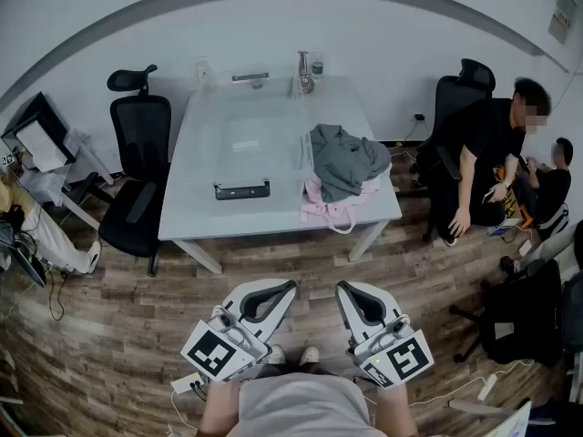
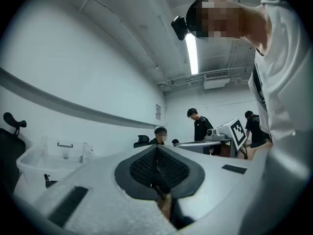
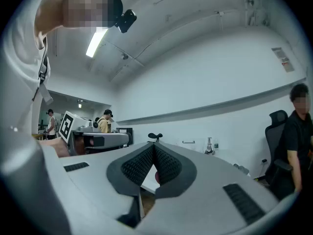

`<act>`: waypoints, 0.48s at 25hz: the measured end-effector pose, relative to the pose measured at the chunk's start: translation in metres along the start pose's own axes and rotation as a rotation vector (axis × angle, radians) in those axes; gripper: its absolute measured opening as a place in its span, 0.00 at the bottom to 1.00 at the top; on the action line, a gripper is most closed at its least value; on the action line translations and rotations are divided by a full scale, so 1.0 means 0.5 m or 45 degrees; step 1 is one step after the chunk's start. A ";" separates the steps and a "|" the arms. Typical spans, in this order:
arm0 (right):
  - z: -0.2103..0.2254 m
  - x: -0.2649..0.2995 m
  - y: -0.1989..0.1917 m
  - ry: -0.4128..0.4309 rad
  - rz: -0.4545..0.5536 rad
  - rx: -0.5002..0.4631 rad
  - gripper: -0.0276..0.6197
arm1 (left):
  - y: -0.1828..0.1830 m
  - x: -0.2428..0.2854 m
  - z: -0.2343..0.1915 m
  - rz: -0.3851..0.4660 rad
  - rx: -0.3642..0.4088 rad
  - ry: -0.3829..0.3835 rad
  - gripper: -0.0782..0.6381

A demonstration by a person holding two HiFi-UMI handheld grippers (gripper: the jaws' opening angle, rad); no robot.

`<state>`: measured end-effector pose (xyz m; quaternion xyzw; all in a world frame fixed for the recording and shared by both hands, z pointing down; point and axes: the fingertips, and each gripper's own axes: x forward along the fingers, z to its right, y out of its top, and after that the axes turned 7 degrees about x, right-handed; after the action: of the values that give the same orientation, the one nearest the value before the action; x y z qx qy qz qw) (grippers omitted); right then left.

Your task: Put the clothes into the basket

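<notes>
task reads as not begun: clothes [image 1: 344, 176] all outside the basket [image 1: 241, 189], neither tool near them. nearest, low in the head view, the left hand-held gripper [image 1: 284, 291] and the right hand-held gripper [image 1: 346, 291] sit side by side just ahead of the person's torso, over bare wooden floor [image 1: 137, 308] and well apart from the table [image 1: 196, 217]. left gripper view: left hand-held gripper's ribbed pads [image 2: 168, 168] meet at the tip, jaws together, nothing between them. right gripper view: right hand-held gripper's pads [image 3: 134, 166] also pressed together at the tip, jaws closed and carrying nothing; the small gap lower down shows only background. both tools point roughly level toward the table. further out, the pale table stands against the wall. on it, the basket looks like a clear bin with dark handles and appears empty, though its see-through walls make that hard to confirm. just beside its right wall, at the table's right edge, lies the pile: a grey garment [image 1: 351, 153] heaped over a pink garment [image 1: 330, 212], the pink hanging slightly over the table's front edge. cannot tell whether the grey one touches the rim. left to do, as judged: step in, open a tool, grip the grey piece, lift into the bin, then the pink.
</notes>
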<state>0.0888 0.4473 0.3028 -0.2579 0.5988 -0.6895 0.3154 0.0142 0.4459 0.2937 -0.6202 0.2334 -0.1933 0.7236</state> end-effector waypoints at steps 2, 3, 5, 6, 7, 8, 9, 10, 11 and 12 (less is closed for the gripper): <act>0.000 0.000 0.001 0.008 0.001 0.000 0.05 | 0.000 0.000 0.001 -0.007 -0.011 0.008 0.12; 0.001 -0.001 0.001 0.009 0.002 0.000 0.05 | 0.000 0.001 0.002 -0.014 -0.017 0.011 0.12; 0.006 -0.006 0.002 0.006 0.009 0.004 0.05 | 0.002 0.004 0.006 -0.019 -0.007 0.017 0.12; 0.010 -0.010 0.004 0.006 0.017 0.012 0.05 | 0.004 0.005 0.009 -0.017 0.003 0.021 0.12; 0.012 -0.015 0.006 0.008 0.026 0.021 0.05 | 0.007 0.006 0.014 -0.019 0.005 0.025 0.12; 0.014 -0.019 0.008 0.012 0.034 0.028 0.05 | 0.010 0.006 0.018 -0.020 0.004 0.031 0.11; 0.014 -0.023 0.010 0.017 0.038 0.028 0.05 | 0.013 0.006 0.021 -0.014 0.012 0.039 0.12; 0.013 -0.027 0.011 0.022 0.038 0.022 0.05 | 0.015 0.005 0.023 -0.007 0.023 0.046 0.12; 0.011 -0.031 0.011 0.028 0.034 0.011 0.05 | 0.017 0.005 0.026 -0.004 0.030 0.051 0.12; 0.011 -0.035 0.010 0.035 0.030 -0.002 0.05 | 0.017 0.005 0.030 -0.006 0.033 0.055 0.12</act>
<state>0.1052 0.4564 0.2991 -0.2416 0.6065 -0.6889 0.3151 0.0247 0.4578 0.2871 -0.6069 0.2450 -0.2113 0.7260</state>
